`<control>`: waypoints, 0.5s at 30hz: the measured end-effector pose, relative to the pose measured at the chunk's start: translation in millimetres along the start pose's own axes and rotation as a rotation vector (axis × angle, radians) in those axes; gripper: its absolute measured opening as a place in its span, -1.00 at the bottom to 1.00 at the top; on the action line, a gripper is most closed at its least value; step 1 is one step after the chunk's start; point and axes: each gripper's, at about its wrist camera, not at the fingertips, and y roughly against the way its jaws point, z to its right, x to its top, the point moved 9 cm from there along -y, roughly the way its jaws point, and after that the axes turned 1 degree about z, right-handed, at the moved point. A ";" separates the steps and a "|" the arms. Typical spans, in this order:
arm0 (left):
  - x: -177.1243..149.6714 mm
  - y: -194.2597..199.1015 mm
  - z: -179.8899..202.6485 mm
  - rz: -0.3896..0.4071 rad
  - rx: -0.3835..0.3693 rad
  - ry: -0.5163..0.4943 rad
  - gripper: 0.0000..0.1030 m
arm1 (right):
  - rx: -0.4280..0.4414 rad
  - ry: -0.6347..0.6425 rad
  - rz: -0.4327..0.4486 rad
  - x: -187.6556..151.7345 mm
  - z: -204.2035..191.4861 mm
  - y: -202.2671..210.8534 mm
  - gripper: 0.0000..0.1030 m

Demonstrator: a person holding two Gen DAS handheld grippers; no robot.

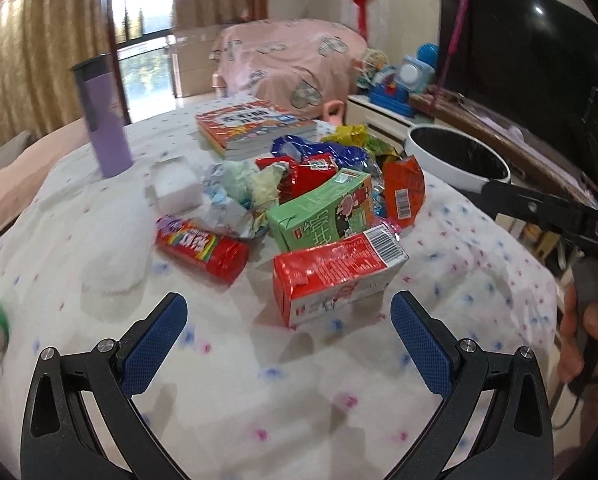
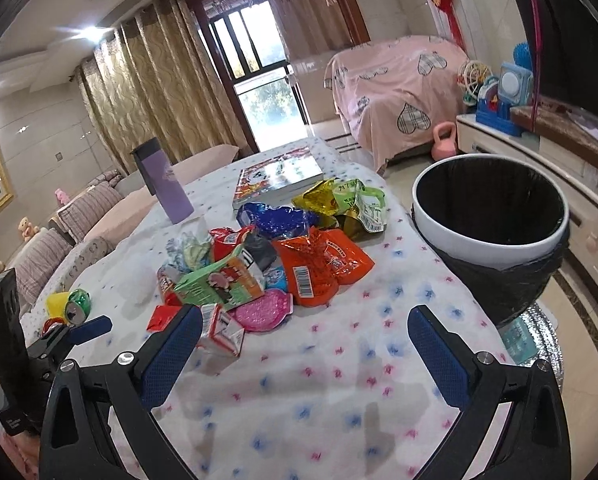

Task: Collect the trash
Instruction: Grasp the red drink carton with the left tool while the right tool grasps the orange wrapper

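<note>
Left claw (image 1: 289,344): blue-padded fingers spread wide, nothing between them, held above the floral-cloth tabletop (image 1: 299,412).
Right claw (image 2: 305,344): likewise spread and unloaded, its left finger overlapping the near edge of the trash heap in view.

Trash, central on the tabletop, near to far:
- red drink carton (image 1: 335,276), lying on its side, nearest the left claw;
- red candy tube (image 1: 203,248), lying flat to the left of it;
- green drink carton (image 1: 319,212), tilted, just behind the red one;
- pink round wrapper (image 2: 263,310) and orange packet (image 2: 319,268);
- blue, gold and green crumpled bags (image 2: 331,206), at the far side.

Green can (image 2: 77,306), apart at the left edge.
Purple tumbler (image 1: 105,116), upright, left rear.
Book stack (image 1: 255,126), behind the heap.
Bin (image 2: 491,236), white rim, black liner, beside the tabletop's right edge.
</note>
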 end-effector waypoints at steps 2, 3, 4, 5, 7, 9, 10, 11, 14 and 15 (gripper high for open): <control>2.9 -9.5 -1.4 -0.013 -0.008 -0.026 1.00 | -0.004 0.001 -0.020 1.3 1.3 -9.0 0.95; 3.8 -14.9 -1.6 -0.026 -0.021 -0.038 1.00 | 0.002 -0.002 -0.033 1.7 1.9 -14.6 0.94; 4.8 -19.0 -2.0 -0.032 -0.027 -0.046 1.00 | 0.007 -0.007 -0.044 1.8 2.3 -18.5 0.92; 6.2 -23.1 -2.2 -0.037 -0.032 -0.053 1.00 | 0.011 -0.012 -0.058 2.0 2.9 -24.3 0.91; 9.0 -29.5 0.6 -0.044 -0.054 -0.064 1.00 | 0.003 -0.006 -0.079 2.5 4.1 -34.4 0.84; 11.8 -32.9 3.7 -0.046 -0.073 -0.065 1.00 | 0.005 -0.004 -0.103 4.1 4.3 -45.5 0.76; 12.8 -33.7 6.2 -0.045 -0.086 -0.065 1.00 | 0.005 -0.002 -0.111 4.7 4.6 -49.8 0.71; 13.5 -33.7 8.4 -0.044 -0.093 -0.067 1.00 | 0.003 -0.001 -0.122 5.2 5.2 -54.6 0.69; 14.5 -31.6 14.7 -0.034 -0.115 -0.075 1.00 | 0.002 0.006 -0.142 7.0 7.8 -67.7 0.53; 14.6 -30.8 16.5 -0.033 -0.124 -0.073 0.93 | 0.001 0.010 -0.150 7.4 8.4 -71.7 0.46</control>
